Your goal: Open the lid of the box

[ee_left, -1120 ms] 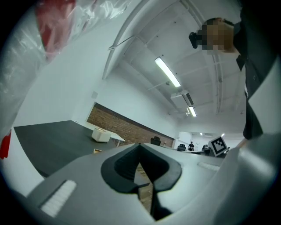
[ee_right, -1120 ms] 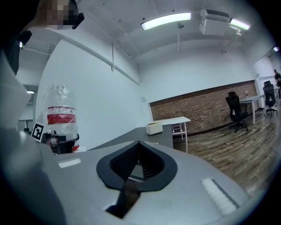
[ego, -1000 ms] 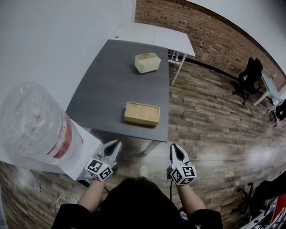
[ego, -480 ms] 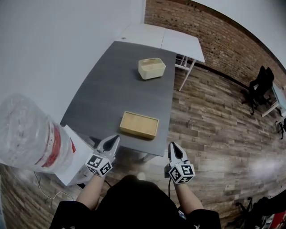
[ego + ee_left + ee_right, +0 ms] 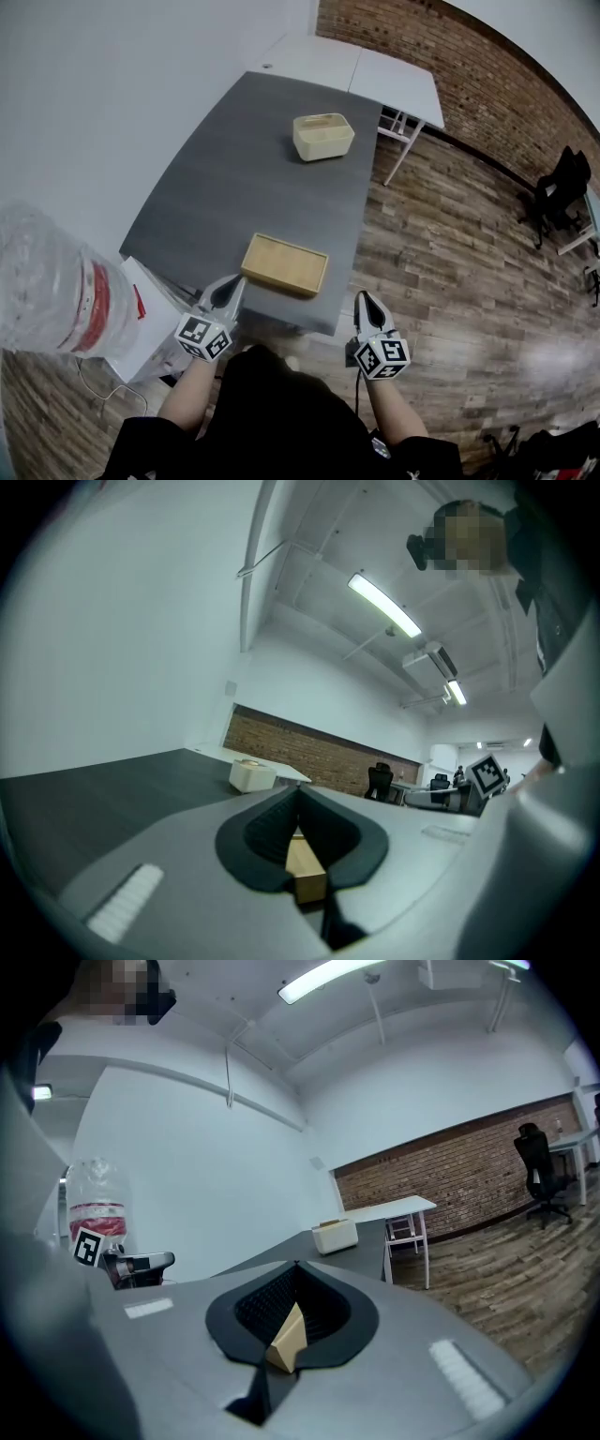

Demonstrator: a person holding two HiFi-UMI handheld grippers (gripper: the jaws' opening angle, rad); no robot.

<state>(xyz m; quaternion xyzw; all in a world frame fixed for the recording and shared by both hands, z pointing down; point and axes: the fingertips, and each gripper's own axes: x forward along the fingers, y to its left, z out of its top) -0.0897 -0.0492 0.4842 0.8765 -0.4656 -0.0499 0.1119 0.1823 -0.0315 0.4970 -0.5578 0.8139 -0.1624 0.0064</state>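
Observation:
A flat box with a light wooden lid (image 5: 286,264) lies near the front edge of the dark grey table (image 5: 244,159). My left gripper (image 5: 228,285) hovers just short of the box's near left corner, jaws shut and empty. My right gripper (image 5: 364,298) hangs off the table's front right corner, also shut and empty. In the left gripper view the closed gripper (image 5: 300,787) frames a sliver of the wooden box (image 5: 305,864). The right gripper view shows the same box (image 5: 287,1340) behind its closed gripper (image 5: 296,1265).
A cream container (image 5: 323,136) stands at the far end of the table. A large water bottle (image 5: 52,281) on a white stand sits at my left. A white table (image 5: 375,70) adjoins the far end, with a brick wall and office chairs (image 5: 562,183) beyond.
I have stepped toward the table, so the wooden box now lies closer to both grippers. Both grippers stay shut.

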